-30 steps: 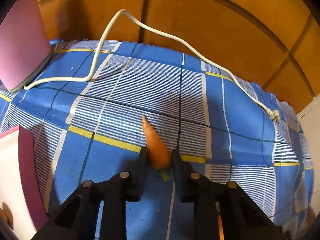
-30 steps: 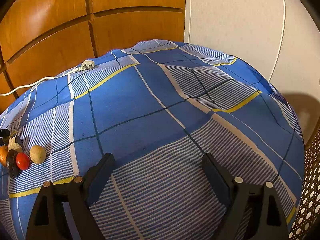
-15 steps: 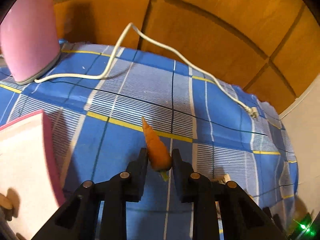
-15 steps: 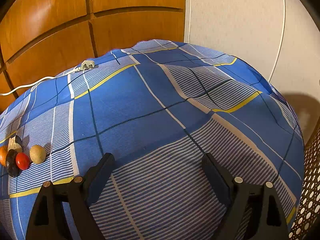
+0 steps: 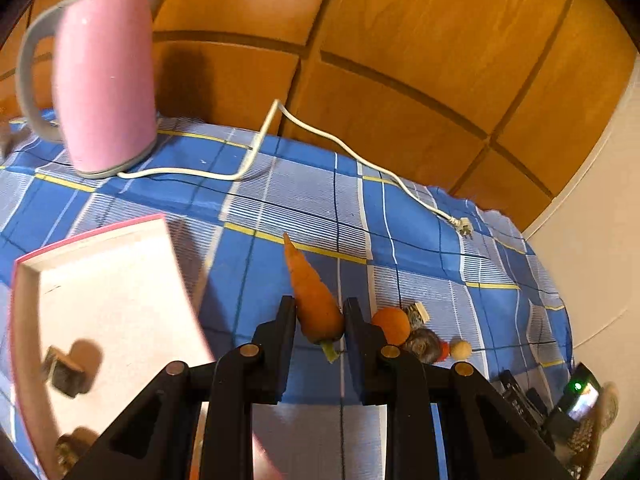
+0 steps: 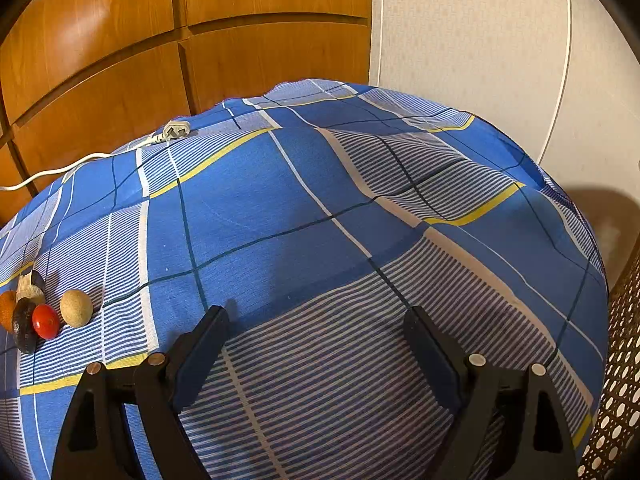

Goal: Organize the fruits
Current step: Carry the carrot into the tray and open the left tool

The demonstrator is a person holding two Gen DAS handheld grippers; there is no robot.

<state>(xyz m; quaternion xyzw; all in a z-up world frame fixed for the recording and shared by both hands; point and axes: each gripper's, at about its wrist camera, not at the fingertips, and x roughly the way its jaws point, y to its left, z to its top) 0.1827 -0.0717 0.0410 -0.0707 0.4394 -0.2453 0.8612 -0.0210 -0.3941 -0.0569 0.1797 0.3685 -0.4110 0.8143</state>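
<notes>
My left gripper [image 5: 319, 312] is shut on an orange carrot [image 5: 314, 298] by its thick end and holds it above the blue checked cloth, tip pointing away. A pink-rimmed white tray [image 5: 108, 288] lies at the left with dark pieces [image 5: 64, 372] in it. Right of the gripper lies a small pile: an orange fruit [image 5: 391, 325], a dark fruit [image 5: 422, 345] and a tan ball [image 5: 460, 349]. The right wrist view shows the pile at far left: tan ball [image 6: 76, 308], red tomato [image 6: 45, 321], dark fruit [image 6: 23, 326]. My right gripper [image 6: 316, 340] is open and empty above the cloth.
A pink kettle [image 5: 102, 80] stands at the back left, its white cord [image 5: 340, 146] running across the cloth to a loose plug [image 5: 464, 226]. Wooden panels stand behind the table. A white wall and a woven basket [image 6: 620, 380] are on the right. A dark device [image 5: 576, 396] shows at lower right.
My left gripper has lifted and drawn back with the carrot; the tray, kettle and fruit pile have come into its view. My right gripper has not moved.
</notes>
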